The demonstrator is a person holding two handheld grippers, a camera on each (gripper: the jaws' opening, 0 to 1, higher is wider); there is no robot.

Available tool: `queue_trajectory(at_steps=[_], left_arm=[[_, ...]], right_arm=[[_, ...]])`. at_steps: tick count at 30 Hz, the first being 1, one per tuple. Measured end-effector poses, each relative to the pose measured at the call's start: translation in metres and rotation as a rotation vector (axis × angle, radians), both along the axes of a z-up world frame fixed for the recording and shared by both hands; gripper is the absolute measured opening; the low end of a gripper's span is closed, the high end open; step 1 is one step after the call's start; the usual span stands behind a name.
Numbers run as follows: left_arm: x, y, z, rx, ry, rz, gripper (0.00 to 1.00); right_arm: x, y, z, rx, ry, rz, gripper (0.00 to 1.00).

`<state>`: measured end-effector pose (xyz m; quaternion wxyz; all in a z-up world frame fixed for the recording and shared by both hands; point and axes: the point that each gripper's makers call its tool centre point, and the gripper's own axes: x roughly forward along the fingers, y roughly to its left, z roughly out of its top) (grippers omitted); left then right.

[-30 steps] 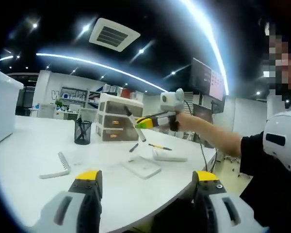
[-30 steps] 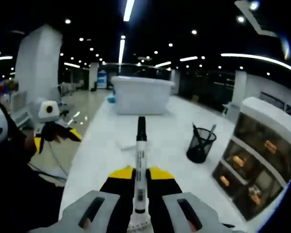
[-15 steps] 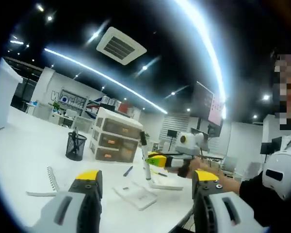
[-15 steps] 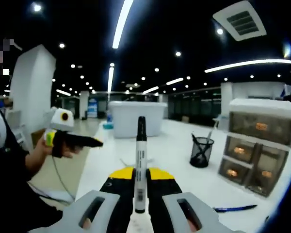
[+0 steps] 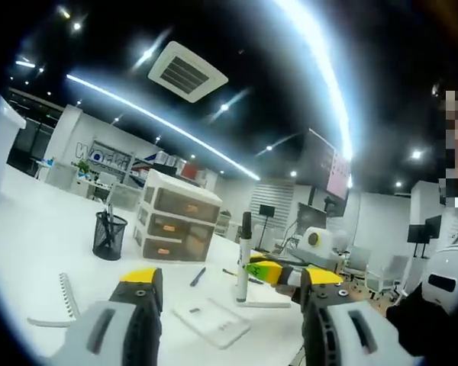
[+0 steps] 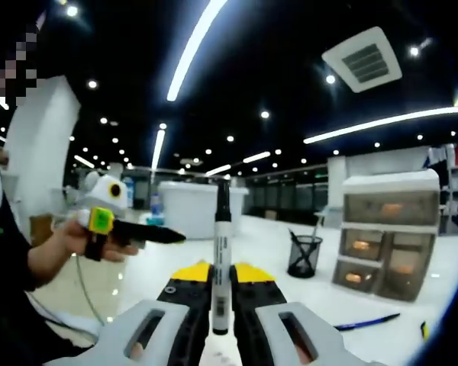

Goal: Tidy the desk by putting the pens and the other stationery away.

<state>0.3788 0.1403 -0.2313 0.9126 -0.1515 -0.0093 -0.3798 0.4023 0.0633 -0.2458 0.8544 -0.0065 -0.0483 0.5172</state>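
- While the right gripper [image 6: 222,276] stands clenched on the marker [image 6: 221,263], the pen points straight up between the yellow tips, cap uppermost, held low on its barrel.
- From the left gripper view, the same marker [image 5: 244,255] hangs upright above the desk [image 5: 30,252], just in front of the drawers [image 5: 170,226] and well right of the cup [image 5: 108,235].
- To my eye the step in hand is carrying it to the mesh cup [image 6: 304,256], which already holds a few pens.
- Doing it well likely means tipping the marker so one end leads, centring it over the cup's mouth, and lowering before letting go; dropped from height it could bounce off the rim or knock the light cup over.
- The grip sits near the bottom end, so the long free top may swing; a slow wrist turn would suit.
- The left gripper [image 5: 227,309] is released, jaws wide apart with nothing between them, hovering over the near desk.
- Room is good: bare white top lies between the marker and the cup.
- The drawers stand just beside the cup on one side, so coming in from the open side looks safer.
- A notebook [image 5: 53,305], a flat pad [image 5: 211,321] and a blue pen [image 5: 198,276] lie below the path; keep height over them.
- In the right gripper view the blue pen [image 6: 366,322] lies near the desk's near edge.
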Motion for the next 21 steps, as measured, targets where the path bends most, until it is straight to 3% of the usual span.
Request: queue_trajectory(at_steps=[5, 14, 21], left_arm=[[0.012, -0.008, 0.003, 0.033, -0.024, 0.025, 0.72], [0.017, -0.032, 0.006, 0.031, -0.028, -0.013, 0.7], [0.011, -0.052, 0.005, 0.057, -0.049, -0.075, 0.51]], right_arm=[[-0.001, -0.001, -0.002, 0.015, -0.024, -0.044, 0.08], [-0.014, 0.009, -0.006, 0.032, -0.042, -0.05, 0.08], [-0.022, 0.013, -0.006, 0.045, -0.037, -0.032, 0.08]])
